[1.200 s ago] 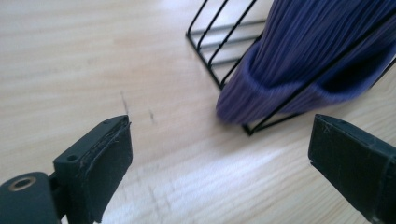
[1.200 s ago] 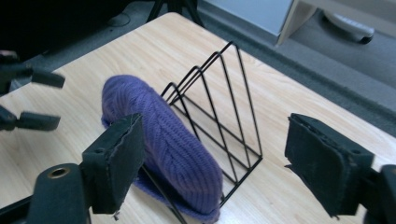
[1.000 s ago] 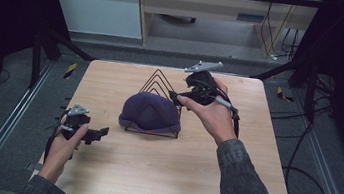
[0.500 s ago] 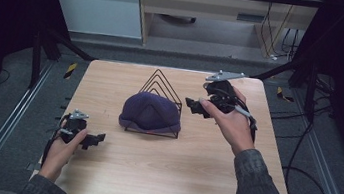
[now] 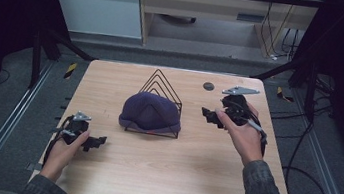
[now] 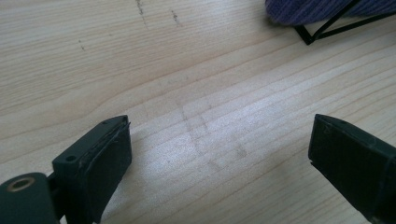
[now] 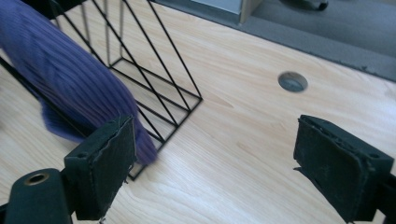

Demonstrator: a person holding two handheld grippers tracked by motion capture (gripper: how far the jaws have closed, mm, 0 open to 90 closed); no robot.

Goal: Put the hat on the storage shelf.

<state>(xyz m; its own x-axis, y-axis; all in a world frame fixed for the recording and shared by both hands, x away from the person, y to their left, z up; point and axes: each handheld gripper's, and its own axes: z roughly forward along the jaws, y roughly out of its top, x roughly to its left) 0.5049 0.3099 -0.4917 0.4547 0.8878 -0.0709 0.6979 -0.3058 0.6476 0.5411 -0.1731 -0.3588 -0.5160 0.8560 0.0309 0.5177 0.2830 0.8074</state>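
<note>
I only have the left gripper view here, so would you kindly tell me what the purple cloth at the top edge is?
Observer: It is a purple cap draped over a black wire rack at mid-table.
Operator: Thanks. Where is the right gripper?
Observer: The right gripper is held open to the right of the rack, touching nothing.
Operator: Anything else on the table?
Observer: A small round grommet sits in the table behind the right gripper.

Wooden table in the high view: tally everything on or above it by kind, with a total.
Purple knitted hat: 1
Black wire triangular rack: 1
Black hand-held two-jaw grippers: 2, left gripper, right gripper
Grey round table grommet: 1
Total: 5
</note>
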